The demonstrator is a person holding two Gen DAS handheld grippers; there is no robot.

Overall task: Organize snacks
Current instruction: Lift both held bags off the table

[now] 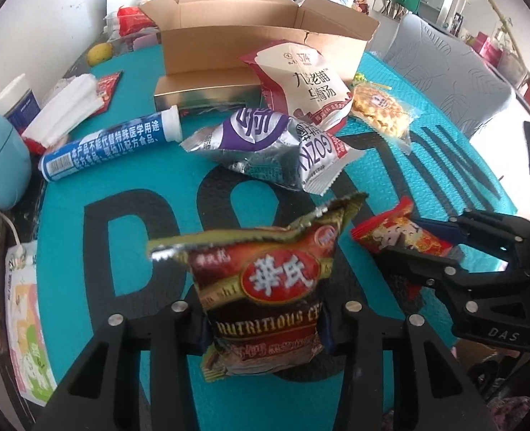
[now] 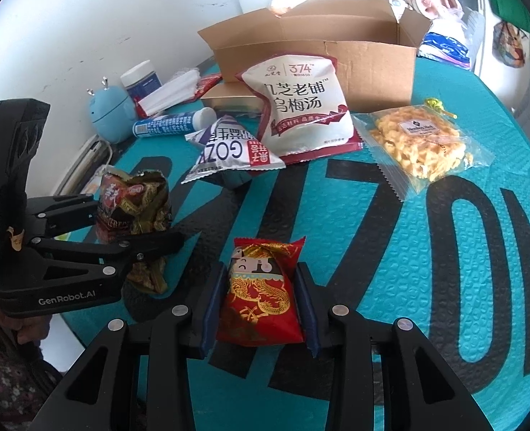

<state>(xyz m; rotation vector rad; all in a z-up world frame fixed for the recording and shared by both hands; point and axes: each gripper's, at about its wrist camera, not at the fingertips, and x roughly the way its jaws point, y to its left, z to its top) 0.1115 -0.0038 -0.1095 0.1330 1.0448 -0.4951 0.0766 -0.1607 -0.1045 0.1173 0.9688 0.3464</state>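
The left gripper (image 1: 265,327) holds a brown-and-gold cereal packet (image 1: 265,287) upright between its jaws, which are clamped narrow on the packet's lower half; its crimped top edge stands free above the fingers. The packet is lifted over the teal mat (image 1: 67,251), above the large black lettering near the mat's near edge. Just beside it, the right gripper (image 2: 261,309) is closed on a red snack packet (image 2: 261,301) printed with a gold dragon, its blue pads (image 2: 211,309) pressing the packet's two sides, also over the mat's near part.

Toward the middle of the mat lies a silver-and-purple foil packet (image 1: 265,151), partly overlapped by a white pouch with a dark red border (image 2: 300,115) that leans against an open cardboard box (image 2: 372,68) at the far edge. A clear bag of yellow crisps (image 2: 419,143) lies flat to the right of the pouch, near the box's right corner. A flat gold carton (image 1: 200,89) lies in front of the box, and a blue-and-white tube (image 1: 110,147) lies on its side toward the mat's left edge, close to a small light-blue gadget (image 2: 108,111).
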